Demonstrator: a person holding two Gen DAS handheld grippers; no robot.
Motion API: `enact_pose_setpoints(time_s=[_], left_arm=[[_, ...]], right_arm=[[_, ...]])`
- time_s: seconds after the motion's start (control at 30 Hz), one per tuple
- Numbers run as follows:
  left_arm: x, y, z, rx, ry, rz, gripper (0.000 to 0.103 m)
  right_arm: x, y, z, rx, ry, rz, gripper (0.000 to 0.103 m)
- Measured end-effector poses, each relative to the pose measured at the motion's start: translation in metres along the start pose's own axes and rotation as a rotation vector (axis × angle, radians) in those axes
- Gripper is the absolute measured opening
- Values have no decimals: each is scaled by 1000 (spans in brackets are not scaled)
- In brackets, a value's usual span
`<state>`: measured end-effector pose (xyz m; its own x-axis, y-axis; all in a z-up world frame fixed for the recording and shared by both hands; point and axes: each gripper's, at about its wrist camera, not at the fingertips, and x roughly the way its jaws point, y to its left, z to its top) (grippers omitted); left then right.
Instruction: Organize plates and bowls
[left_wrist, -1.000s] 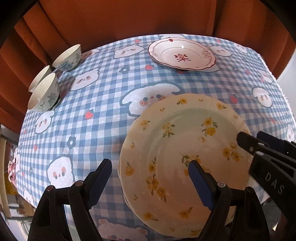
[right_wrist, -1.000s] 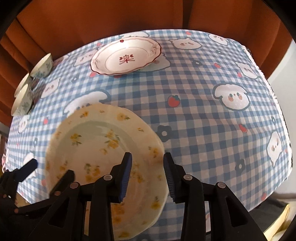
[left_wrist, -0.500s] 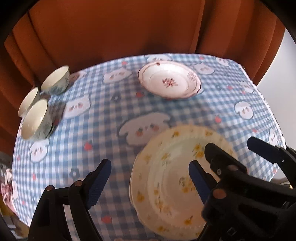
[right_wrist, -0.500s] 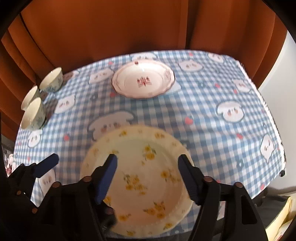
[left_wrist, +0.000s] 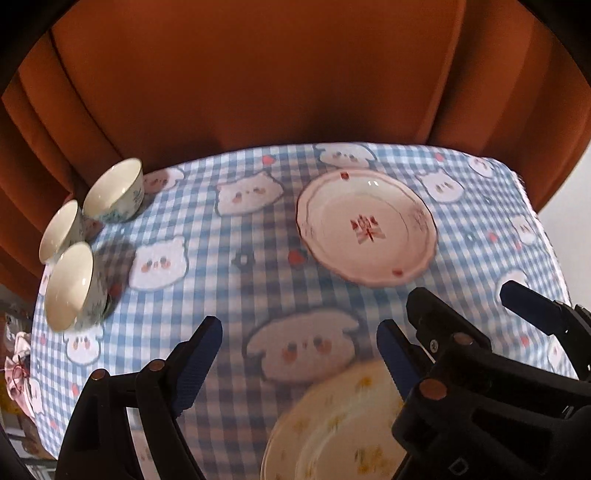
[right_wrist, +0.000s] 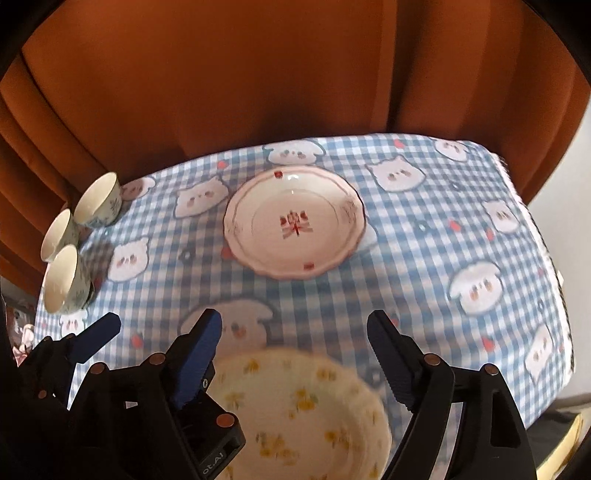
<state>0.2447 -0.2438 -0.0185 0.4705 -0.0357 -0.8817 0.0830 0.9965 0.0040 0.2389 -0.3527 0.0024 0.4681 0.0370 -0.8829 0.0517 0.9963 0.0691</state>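
Note:
A cream plate with yellow flowers (right_wrist: 299, 413) lies on the table's near edge, also low in the left wrist view (left_wrist: 332, 424). A white plate with red rim and red mark (right_wrist: 293, 225) lies at the far middle, also in the left wrist view (left_wrist: 365, 227). Three small bowls (right_wrist: 74, 236) stand at the far left, also in the left wrist view (left_wrist: 85, 236). My left gripper (left_wrist: 299, 354) is open and empty above the cloth. My right gripper (right_wrist: 295, 350) is open and empty, raised above the yellow plate.
The table wears a blue checked cloth with bear prints (right_wrist: 461, 229). Orange curtains (right_wrist: 258, 74) hang close behind it. The cloth's right edge (right_wrist: 546, 258) drops off. The right gripper's body (left_wrist: 480, 369) fills the lower right of the left wrist view.
Both grippers have pulled back and up from the yellow plate, which stays on the table. The right gripper's jaws have opened wide. The red-rimmed plate now sits nearer the centre of both views.

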Motion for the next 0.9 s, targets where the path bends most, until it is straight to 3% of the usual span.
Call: enact_pose_setpoints(time_s=[0.5, 0.9], left_arm=[[86, -23, 70, -85, 28, 90, 81], [144, -33, 82, -93, 91, 127, 81]], right_arm=[[90, -34, 85, -46, 7, 65, 84], [152, -48, 104, -63, 50, 20, 84]])
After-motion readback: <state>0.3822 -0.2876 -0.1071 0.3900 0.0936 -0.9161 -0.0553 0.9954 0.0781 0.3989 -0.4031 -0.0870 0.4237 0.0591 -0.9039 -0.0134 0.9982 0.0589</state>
